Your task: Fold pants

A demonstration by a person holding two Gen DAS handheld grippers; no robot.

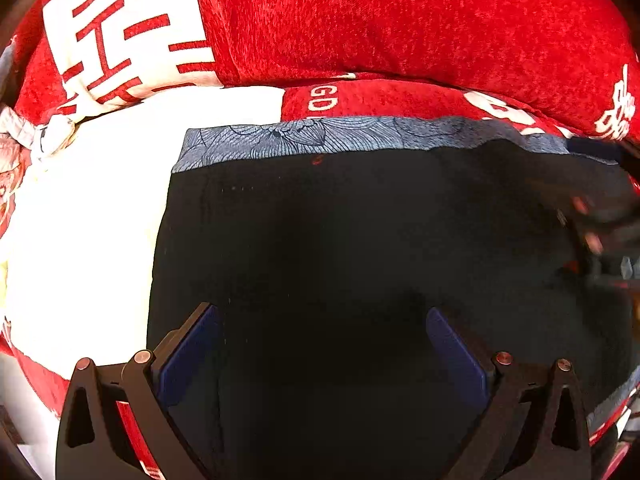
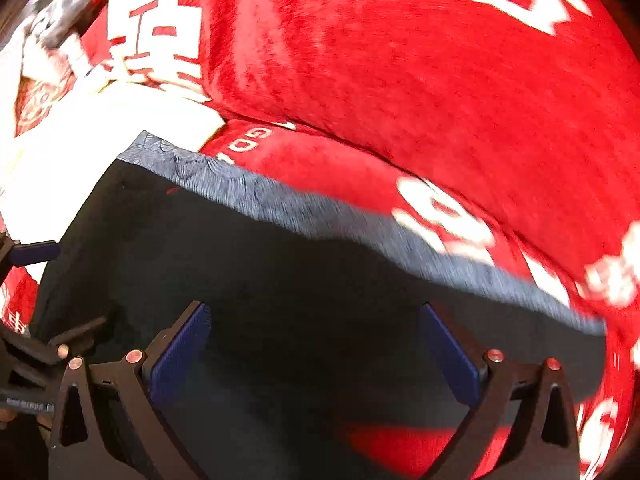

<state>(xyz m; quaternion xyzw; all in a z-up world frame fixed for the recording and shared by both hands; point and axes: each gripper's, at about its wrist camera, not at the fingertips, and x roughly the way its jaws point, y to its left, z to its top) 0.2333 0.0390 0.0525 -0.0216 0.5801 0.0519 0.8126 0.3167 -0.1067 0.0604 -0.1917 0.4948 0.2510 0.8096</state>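
We see dark pants (image 1: 340, 248) lying flat on a red blanket (image 1: 400, 32), w/ a blue-grey patterned band (image 1: 320, 138) along the far edge. Left gripper (image 1: 322, 344) and right gripper (image 2: 314, 342) both hover over the fabric, jaws spread, gripping nothing.

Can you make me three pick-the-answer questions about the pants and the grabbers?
1. Where do the black pants lie?
A. on a red blanket with white writing
B. on a wooden floor
C. in a basket

2. What colour is the patterned band along the pants' far edge?
A. yellow
B. blue-grey
C. green

3. How do the left gripper and right gripper stand?
A. both open
B. both shut on the pants
C. one open, one shut

Answers:
1 A, the red blanket shows all round the pants.
2 B, the band is blue-grey with line drawings.
3 A, each pair of blue fingers stands wide apart, holding nothing.
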